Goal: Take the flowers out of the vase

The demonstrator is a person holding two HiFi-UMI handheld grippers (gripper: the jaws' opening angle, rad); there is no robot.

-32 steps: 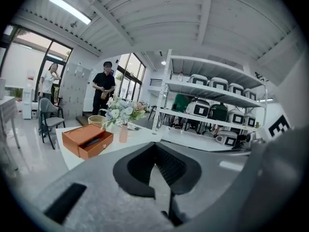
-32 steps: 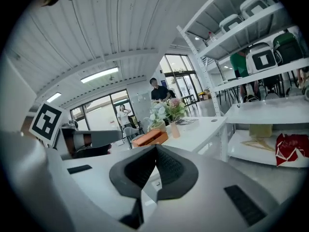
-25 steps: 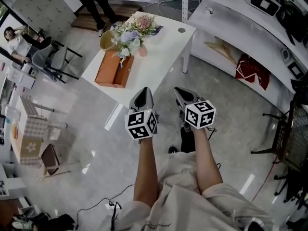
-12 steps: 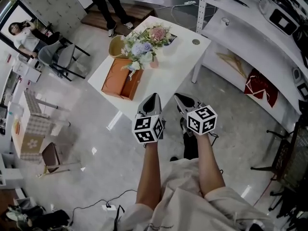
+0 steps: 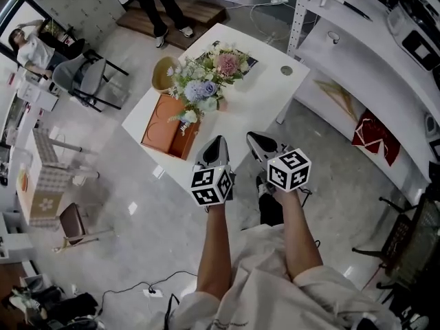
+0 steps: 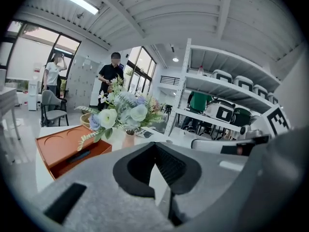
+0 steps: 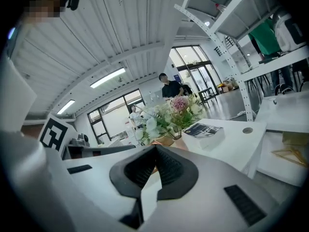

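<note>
Pink and blue flowers (image 5: 206, 81) stand in their vase (image 6: 128, 139) on the white table (image 5: 265, 98), ahead of my left gripper (image 5: 217, 143) and right gripper (image 5: 253, 139), both closed tight on nothing. Pushing in with jaws shut, I could tip the slim vase. The left gripper view shows its side, while in the head view blooms mostly cover it.

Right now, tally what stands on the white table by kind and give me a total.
Vase of flowers: 1
Orange tray: 1
Basket: 1
Book: 1
Total: 4
</note>
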